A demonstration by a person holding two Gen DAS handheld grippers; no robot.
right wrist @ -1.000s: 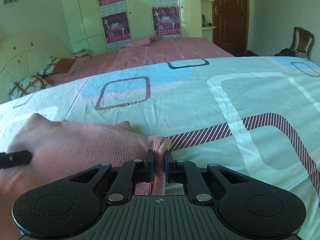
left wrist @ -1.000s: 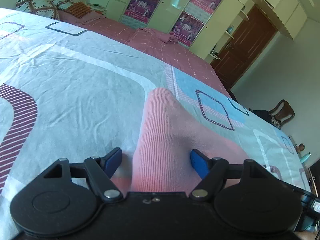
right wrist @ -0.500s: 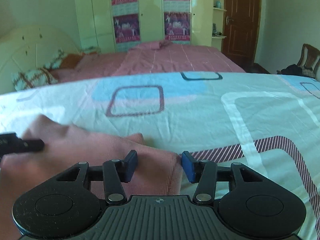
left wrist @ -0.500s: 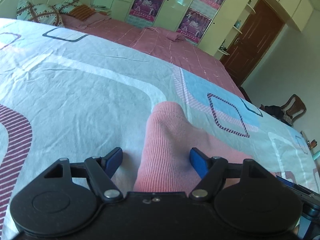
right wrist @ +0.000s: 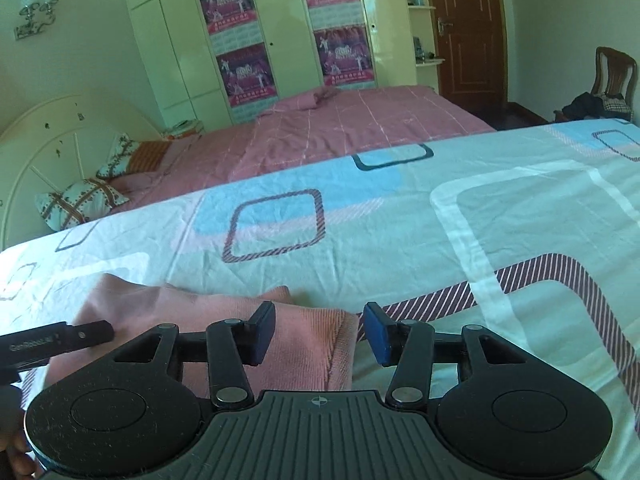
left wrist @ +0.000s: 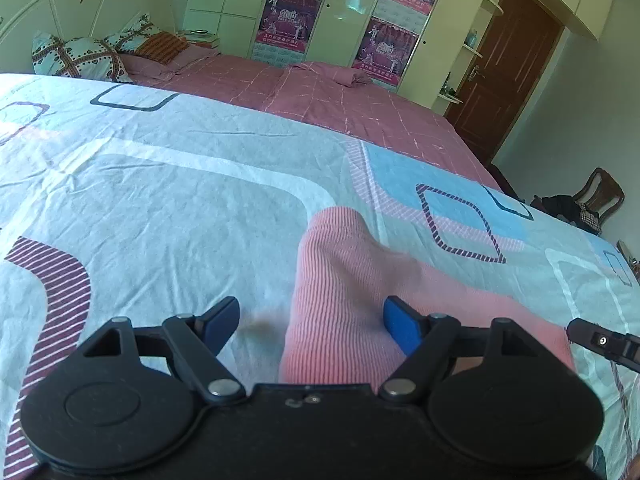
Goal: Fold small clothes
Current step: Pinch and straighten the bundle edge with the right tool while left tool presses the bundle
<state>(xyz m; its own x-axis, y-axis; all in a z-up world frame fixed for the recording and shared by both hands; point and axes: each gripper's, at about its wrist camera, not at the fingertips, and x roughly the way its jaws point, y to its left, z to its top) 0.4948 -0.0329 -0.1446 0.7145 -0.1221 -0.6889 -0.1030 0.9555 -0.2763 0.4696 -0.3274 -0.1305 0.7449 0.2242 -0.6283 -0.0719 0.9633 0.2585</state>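
Looking at it view by view:

Left wrist, gripper: the left gripper [left wrist: 312, 320] is spread wide and its jaws have just opened a bit more. Pads aren't pressing on anything.
Left wrist, cloth: a pink ribbed cloth [left wrist: 340, 280] lies flat on the bed [left wrist: 160, 184]. Its left edge runs up between the two fingers, so one blue pad sits over bare sheet and the other over the pink.
Left wrist, other tool: the tip of the right gripper pokes in at the far right edge, over the cloth.
Left wrist, room: wardrobe [left wrist: 352, 12] with posters behind, a brown door [left wrist: 508, 72] to the right, pillows [left wrist: 80, 56] by the headboard.

Right wrist, gripper: the right gripper [right wrist: 320, 332] is parted about halfway, nothing pinched. It let go within the last second.
Right wrist, cloth: the cloth [right wrist: 240, 320] has a folded corner lying just below and between the fingers, apparently resting loose on the bed [right wrist: 400, 220].
Right wrist, other tool: one finger of the left gripper reaches in from the left, over the cloth; can't tell if it touches.
Right wrist, room: a chair [right wrist: 612, 76] with dark clothes piled on it stands at the far right.
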